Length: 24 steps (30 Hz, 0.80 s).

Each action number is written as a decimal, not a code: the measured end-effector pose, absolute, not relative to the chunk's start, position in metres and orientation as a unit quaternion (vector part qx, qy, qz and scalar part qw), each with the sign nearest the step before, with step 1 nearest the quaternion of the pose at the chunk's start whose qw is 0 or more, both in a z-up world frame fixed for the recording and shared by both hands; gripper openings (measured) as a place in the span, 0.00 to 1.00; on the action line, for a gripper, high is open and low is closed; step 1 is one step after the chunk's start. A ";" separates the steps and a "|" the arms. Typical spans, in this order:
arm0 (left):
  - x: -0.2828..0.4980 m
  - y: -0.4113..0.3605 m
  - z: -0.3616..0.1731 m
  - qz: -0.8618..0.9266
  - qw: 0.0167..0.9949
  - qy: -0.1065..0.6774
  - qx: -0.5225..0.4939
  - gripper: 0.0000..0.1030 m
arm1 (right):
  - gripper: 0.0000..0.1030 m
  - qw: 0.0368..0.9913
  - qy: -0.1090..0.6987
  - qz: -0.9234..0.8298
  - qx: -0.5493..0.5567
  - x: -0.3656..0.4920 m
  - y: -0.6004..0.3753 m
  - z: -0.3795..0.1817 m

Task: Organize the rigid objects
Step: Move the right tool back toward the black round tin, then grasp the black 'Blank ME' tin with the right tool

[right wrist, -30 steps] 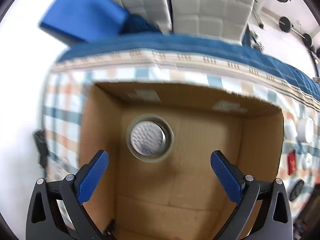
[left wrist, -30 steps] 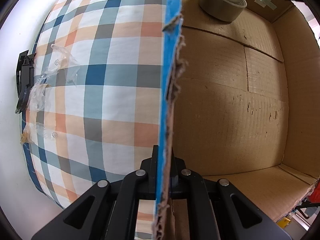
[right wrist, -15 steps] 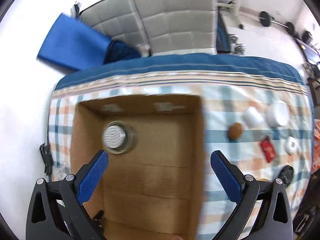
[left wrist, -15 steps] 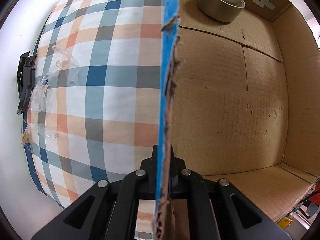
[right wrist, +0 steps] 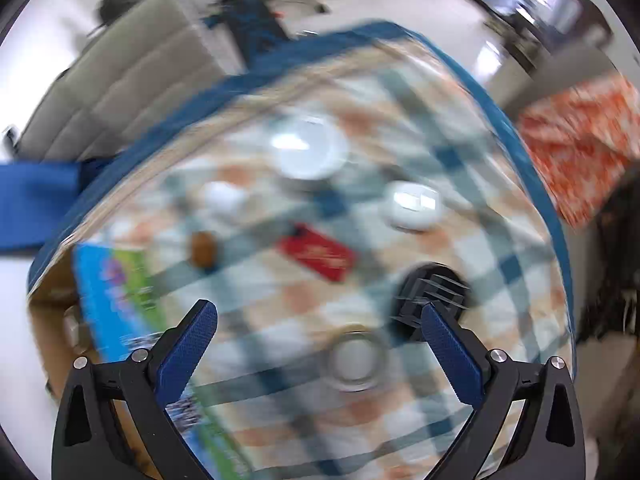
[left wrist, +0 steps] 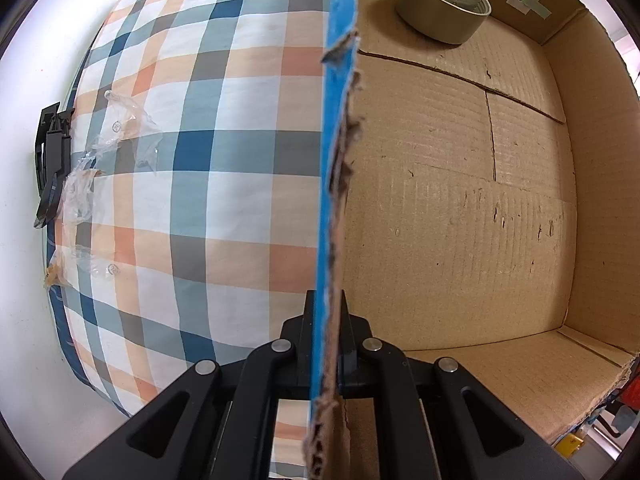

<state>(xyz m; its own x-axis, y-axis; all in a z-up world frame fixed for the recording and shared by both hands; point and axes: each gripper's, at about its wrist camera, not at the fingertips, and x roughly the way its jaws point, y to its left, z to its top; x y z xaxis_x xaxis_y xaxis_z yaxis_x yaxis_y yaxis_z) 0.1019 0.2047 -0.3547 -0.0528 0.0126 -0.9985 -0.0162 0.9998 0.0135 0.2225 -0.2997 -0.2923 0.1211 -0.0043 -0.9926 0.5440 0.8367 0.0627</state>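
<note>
On the plaid-clothed table (left wrist: 248, 128), the left gripper (left wrist: 325, 344) clamps the brown cardboard box's wall (left wrist: 334, 184), likely steadying it; 1 metal tin (left wrist: 444, 4) lies inside, while the empty, wide-open right gripper (right wrist: 320, 344) hangs above loose items

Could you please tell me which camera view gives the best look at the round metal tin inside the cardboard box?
The left wrist view: the round metal tin sits sharp and unobstructed on the floor of the cardboard box, near its far wall. In the right wrist view, motion blur leaves only a faint sliver at the box's edge, too unclear to identify.
</note>
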 end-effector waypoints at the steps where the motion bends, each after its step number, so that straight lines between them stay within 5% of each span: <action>1: 0.102 0.205 -0.355 0.010 0.688 0.726 -0.001 0.04 | 1.00 0.711 0.638 -0.202 0.218 0.217 -0.310 -0.300; 18: 0.102 0.198 -0.356 0.013 0.687 0.727 0.004 0.04 | 0.99 0.619 0.683 -0.258 0.288 0.175 -0.380 -0.414; 21: 0.101 0.198 -0.357 0.013 0.687 0.727 0.004 0.04 | 0.78 0.610 0.688 -0.263 0.293 0.174 -0.381 -0.420; 24: 0.100 0.198 -0.357 0.012 0.687 0.726 0.006 0.04 | 0.75 0.608 0.688 -0.270 0.290 0.171 -0.384 -0.422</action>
